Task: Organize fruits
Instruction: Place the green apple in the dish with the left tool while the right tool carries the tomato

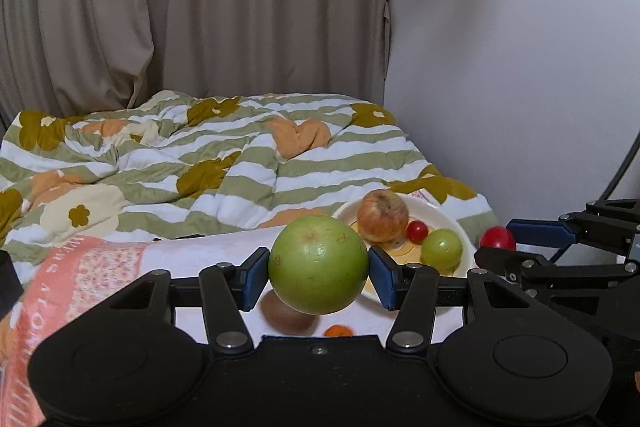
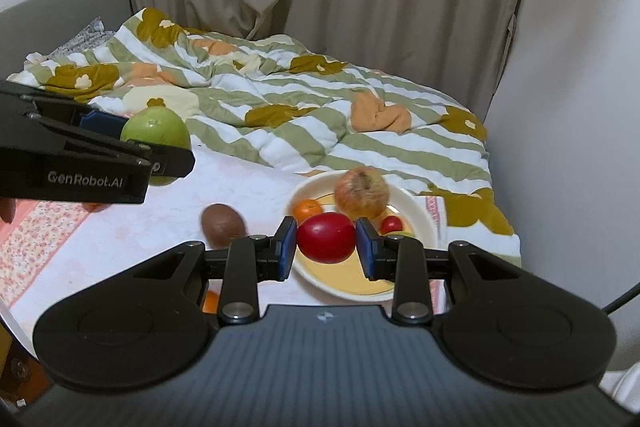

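My left gripper (image 1: 319, 267) is shut on a large green apple (image 1: 318, 264) and holds it above the white sheet, left of the plate. It also shows in the right wrist view (image 2: 156, 131). My right gripper (image 2: 326, 241) is shut on a red fruit (image 2: 326, 237) over the near rim of the white plate (image 2: 420, 215). The plate holds a blotchy red-yellow apple (image 2: 362, 191), a small orange (image 2: 307, 209), a small red fruit (image 2: 391, 224) and a small green fruit (image 1: 441, 247). A brown kiwi (image 2: 222, 225) lies on the sheet left of the plate.
A striped floral quilt (image 2: 280, 107) lies rumpled behind the plate. A pink patterned cloth (image 1: 80, 267) lies at the left. Another small orange fruit (image 1: 338, 331) lies near the left gripper's body. Curtains and a white wall stand behind and to the right.
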The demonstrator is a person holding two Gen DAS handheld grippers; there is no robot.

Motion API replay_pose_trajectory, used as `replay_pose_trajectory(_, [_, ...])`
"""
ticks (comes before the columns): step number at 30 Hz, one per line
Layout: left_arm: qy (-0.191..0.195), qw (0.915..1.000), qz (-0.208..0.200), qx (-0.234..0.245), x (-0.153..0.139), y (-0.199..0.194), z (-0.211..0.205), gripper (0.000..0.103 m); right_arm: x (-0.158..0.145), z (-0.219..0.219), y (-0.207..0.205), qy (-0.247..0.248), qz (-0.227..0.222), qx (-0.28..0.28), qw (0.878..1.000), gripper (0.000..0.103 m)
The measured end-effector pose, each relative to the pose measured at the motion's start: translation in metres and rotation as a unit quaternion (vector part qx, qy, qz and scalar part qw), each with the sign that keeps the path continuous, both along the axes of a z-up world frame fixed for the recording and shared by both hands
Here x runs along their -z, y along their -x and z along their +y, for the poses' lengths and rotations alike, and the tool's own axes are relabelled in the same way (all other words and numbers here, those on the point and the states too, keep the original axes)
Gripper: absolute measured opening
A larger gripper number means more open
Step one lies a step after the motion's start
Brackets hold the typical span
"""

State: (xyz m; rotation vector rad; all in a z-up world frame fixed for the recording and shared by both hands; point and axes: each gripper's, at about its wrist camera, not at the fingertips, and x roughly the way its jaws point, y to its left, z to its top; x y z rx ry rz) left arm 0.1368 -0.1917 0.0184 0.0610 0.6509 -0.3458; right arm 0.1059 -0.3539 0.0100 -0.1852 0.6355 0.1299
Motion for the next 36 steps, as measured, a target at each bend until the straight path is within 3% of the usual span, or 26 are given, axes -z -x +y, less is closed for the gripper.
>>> replay_pose_trajectory(15, [-0.024,0.9989,0.041,0.0,0.044,-0.047,-0.087,0.058,0.026,-0.081,-0.061,-0.031,0.024,-0.007,0.999,0.047])
replay_pose_trajectory(26, [-0.078,0.9926,0.078,0.05,0.101,-0.089,-0.121,0.058,0.054,-0.102,-0.088,-0.04,0.052,0.026,0.998,0.047])
replay_pose_trajectory(34, [-0.114,0.9861,0.091,0.08,0.124,-0.098,-0.133,0.058,0.063,-0.106,-0.098,-0.043,0.061,0.042,0.996,0.047])
replay_pose_trajectory(36, [-0.116,0.9862,0.084,0.084,0.124,-0.096,-0.135,0.063,0.064,-0.106,-0.099,-0.043,0.062,0.043,0.996,0.047])
